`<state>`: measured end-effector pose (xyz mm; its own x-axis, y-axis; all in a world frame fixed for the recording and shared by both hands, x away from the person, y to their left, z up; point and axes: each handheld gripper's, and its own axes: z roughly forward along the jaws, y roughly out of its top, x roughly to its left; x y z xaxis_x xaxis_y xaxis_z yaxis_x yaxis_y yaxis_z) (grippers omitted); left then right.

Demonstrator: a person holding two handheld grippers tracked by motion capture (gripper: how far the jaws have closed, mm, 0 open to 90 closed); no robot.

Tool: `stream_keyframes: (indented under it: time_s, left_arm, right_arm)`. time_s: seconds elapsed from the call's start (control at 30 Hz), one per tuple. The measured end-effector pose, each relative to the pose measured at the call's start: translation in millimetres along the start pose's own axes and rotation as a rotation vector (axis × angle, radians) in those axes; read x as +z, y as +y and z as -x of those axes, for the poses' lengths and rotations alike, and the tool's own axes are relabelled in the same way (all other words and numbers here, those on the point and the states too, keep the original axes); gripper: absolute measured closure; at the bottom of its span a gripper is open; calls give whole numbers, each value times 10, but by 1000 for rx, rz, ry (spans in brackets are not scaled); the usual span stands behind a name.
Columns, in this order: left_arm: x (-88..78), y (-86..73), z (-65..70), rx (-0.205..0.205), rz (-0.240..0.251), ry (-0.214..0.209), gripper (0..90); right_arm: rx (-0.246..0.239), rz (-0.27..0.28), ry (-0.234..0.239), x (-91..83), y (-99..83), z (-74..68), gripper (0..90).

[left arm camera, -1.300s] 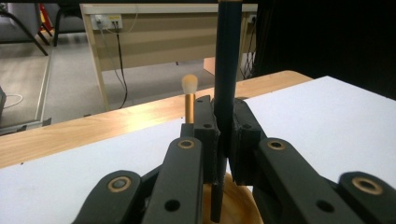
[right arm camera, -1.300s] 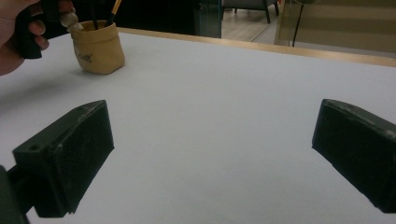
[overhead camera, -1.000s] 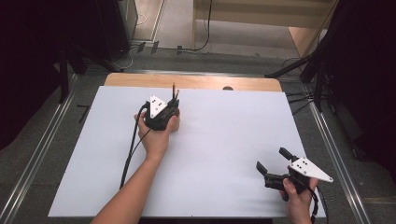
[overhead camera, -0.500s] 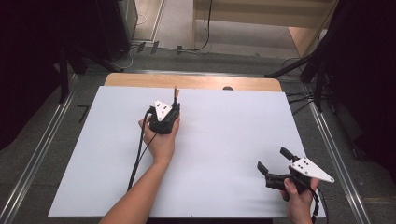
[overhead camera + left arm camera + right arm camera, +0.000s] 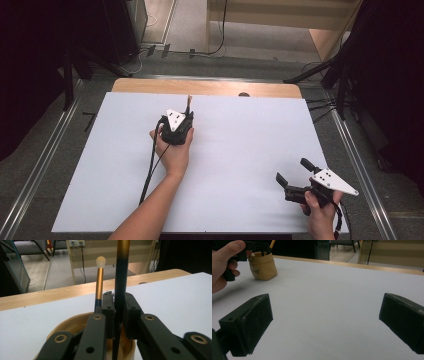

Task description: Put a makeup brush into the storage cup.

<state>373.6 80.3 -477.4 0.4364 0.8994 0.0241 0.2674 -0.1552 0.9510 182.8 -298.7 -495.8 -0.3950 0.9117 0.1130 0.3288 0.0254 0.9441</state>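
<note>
My left gripper hangs over a tan cup on the white table. A black and gold brush handle stands between its pads, lower end down in the cup. The jaws have just been opening a little, and thin gaps show beside the handle. A second brush with a gold handle and a pale tip stands in the cup behind the left jaw. In the high view the left gripper is at the table's middle back, a brush poking out beyond it. My right gripper rests open at the front right, nothing between its jaws.
The white sheet covers most of the wooden table. In the right gripper view the tan cup sits far left with the person's left hand beside it. Dark stands and cables ring the table.
The left hand has shifted only slightly over the cup, the brush still between its jaws. The right hand and its gripper have stayed where they were.
</note>
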Motion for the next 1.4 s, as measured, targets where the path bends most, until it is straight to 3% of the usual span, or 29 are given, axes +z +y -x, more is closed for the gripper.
stream_keyframes:
  time_s: [0.33, 0.53, 0.73, 0.97, 1.4]
  left_arm:
    - [0, 2, -11, 0, 1, -8, 806]
    - [-36, 26, -31, -10, 7, -28, 762]
    - [-126, 80, -31, -21, 24, -82, 656]
    - [-255, 149, -48, -15, 37, -114, 540]
    - [-480, 203, -134, -12, 4, -210, 322]
  right_arm:
    - [-1, 0, 0, 3, -1, 1, 0]
    - [-1, 1, 0, 3, 0, 2, 0]
    - [0, 1, -1, 0, 1, 5, 0]
    - [-2, 2, -2, -1, 5, -2, 0]
    - [-4, 3, -3, 0, 7, -2, 0]
